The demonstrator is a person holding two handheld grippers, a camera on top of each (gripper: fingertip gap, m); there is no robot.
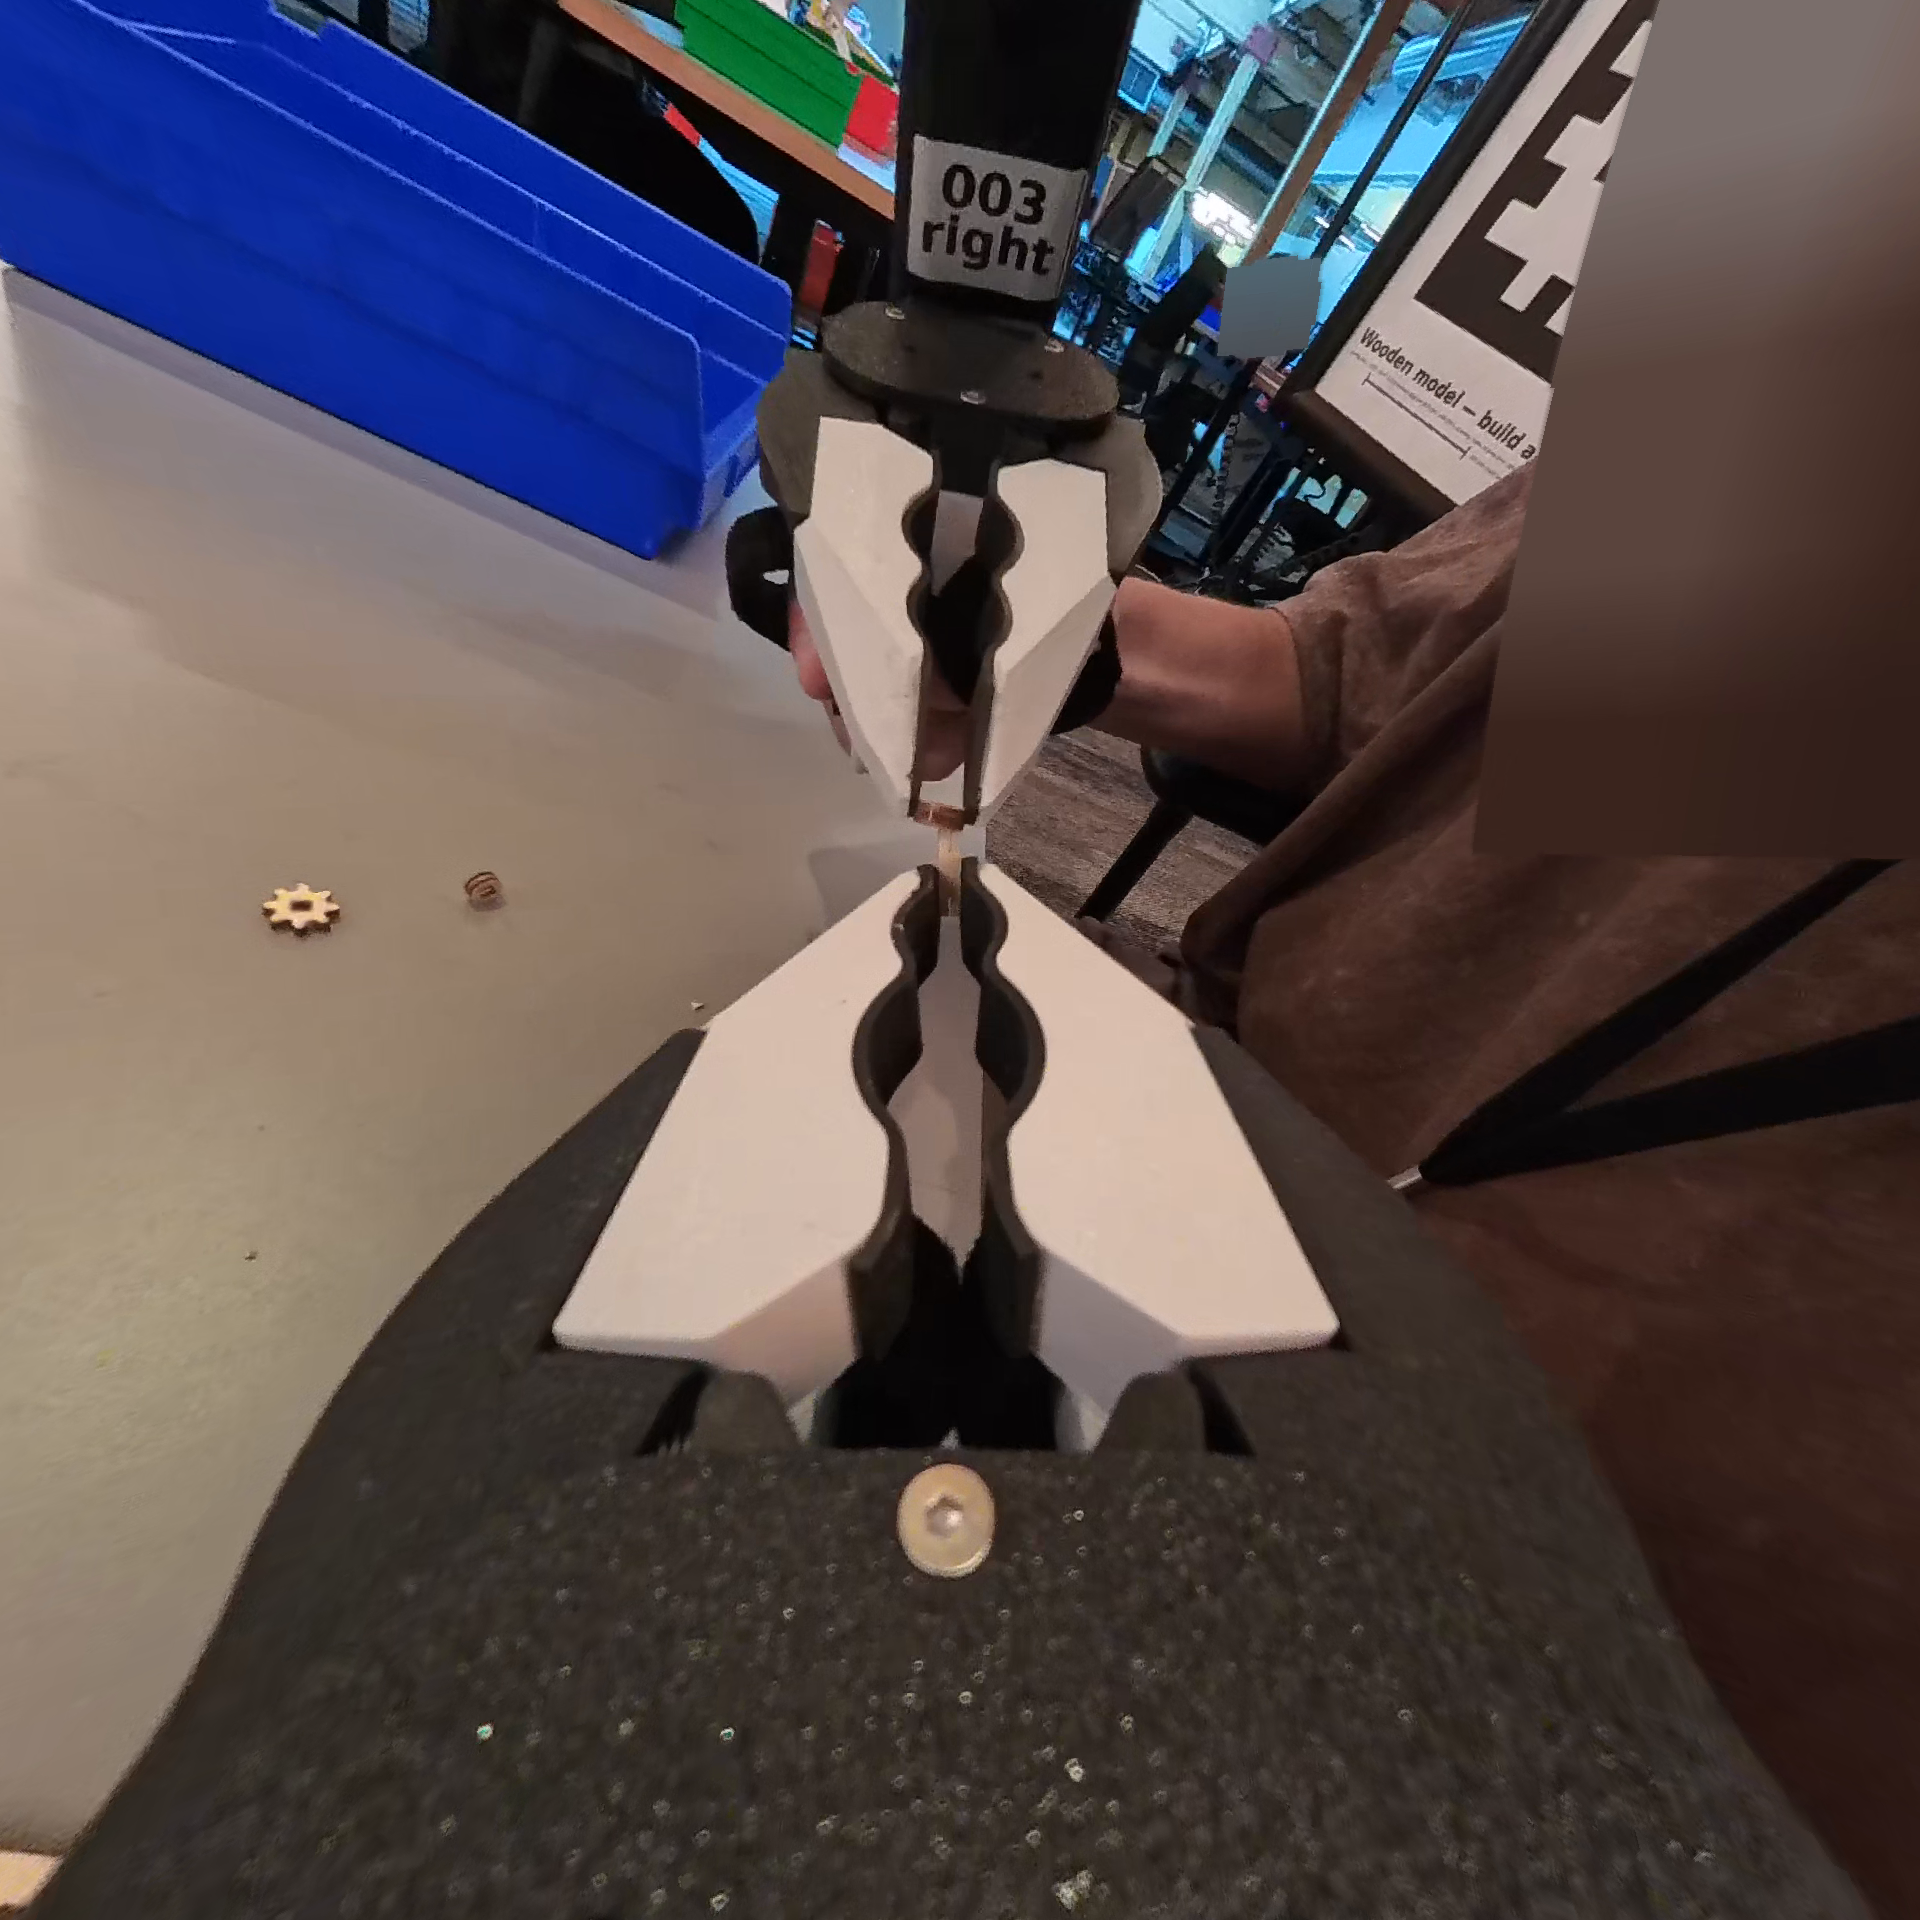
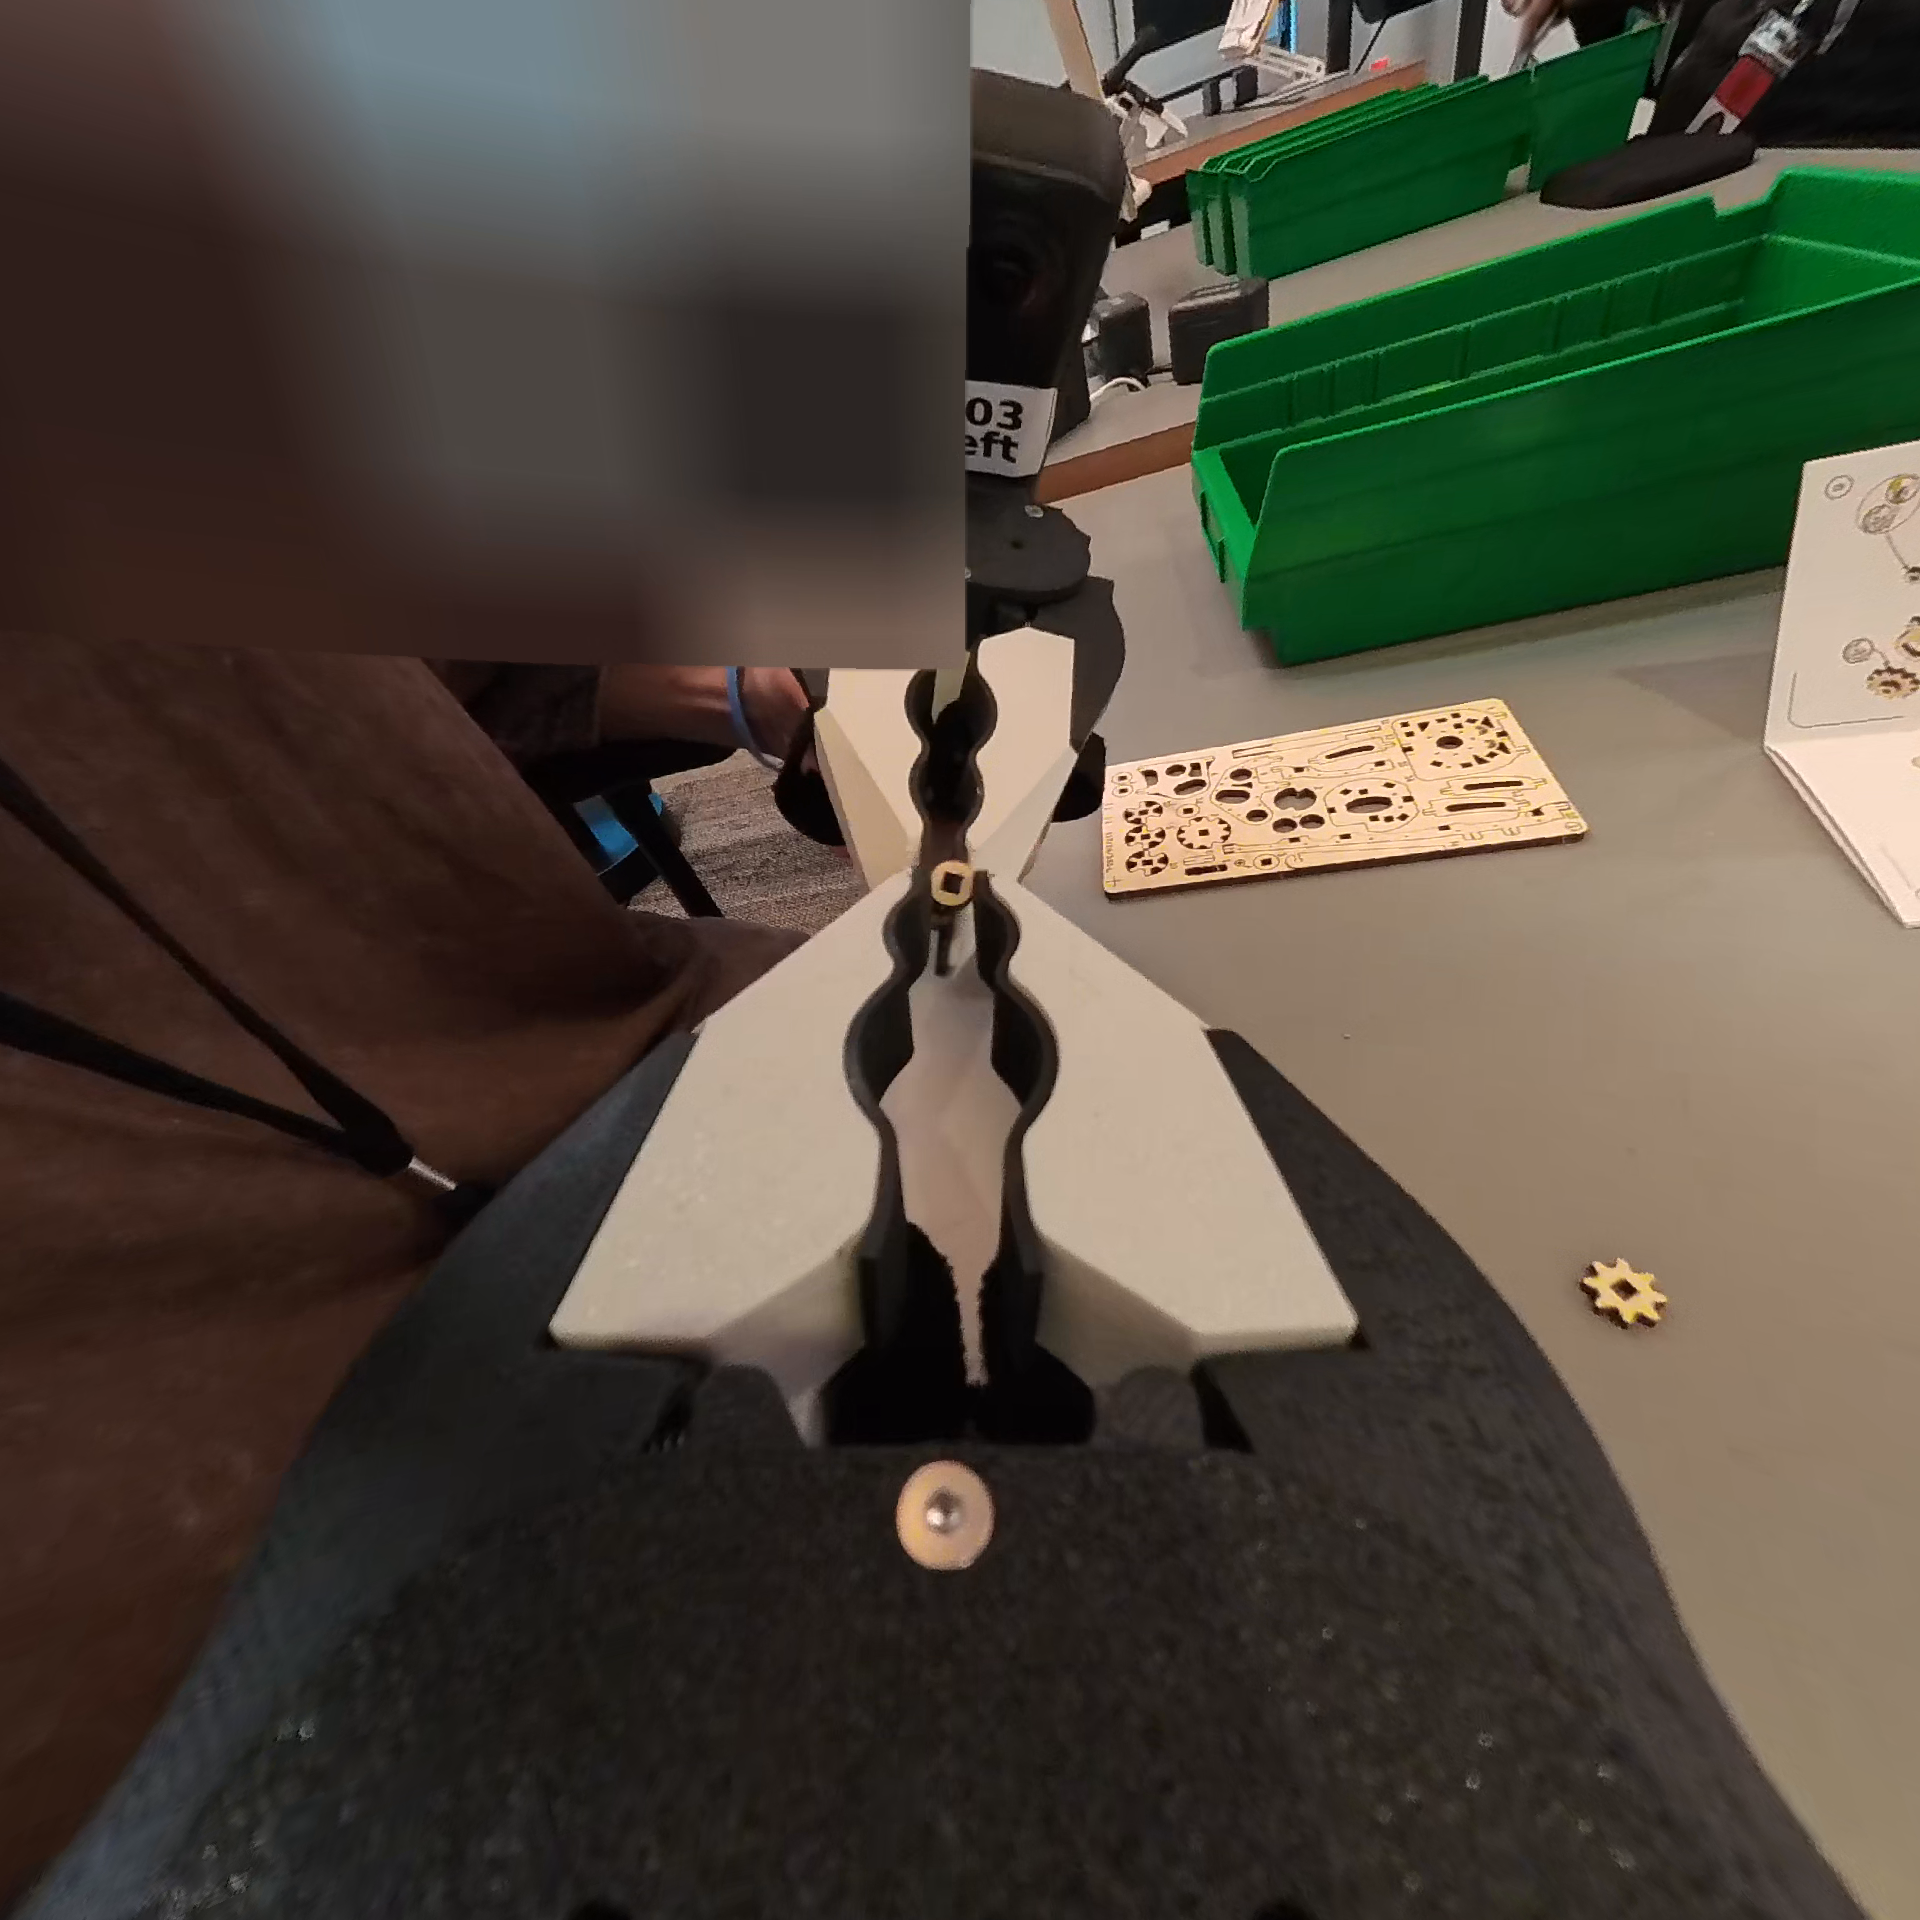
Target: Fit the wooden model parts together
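Observation:
My two grippers meet tip to tip above the table's near edge. My left gripper [image 1: 943,888] is shut on a thin pale wooden peg [image 1: 948,862] that sticks out of its tips. My right gripper [image 2: 951,891] is shut on a small wooden ring with a square hole [image 2: 952,882]; the ring also shows edge-on in the left wrist view [image 1: 941,816]. The peg's end touches the ring; I cannot tell how far it is in the hole. The right gripper [image 1: 943,808] faces me in the left wrist view, and the left gripper [image 2: 948,831] faces me in the right wrist view.
A loose wooden gear [image 1: 300,909] [image 2: 1623,1294] and a small round piece [image 1: 483,890] lie on the grey table [image 1: 312,1091]. A laser-cut wooden parts sheet [image 2: 1340,795], an instruction sheet [image 2: 1849,675] and green bins [image 2: 1558,436] are to the right. A blue bin [image 1: 364,260] is far left. A person in a brown shirt [image 1: 1558,1039] sits close. Left and right tips are no more than a few centimetres apart. From either gripper's tips it is about 15 cm to the small round piece [image 1: 483,890].

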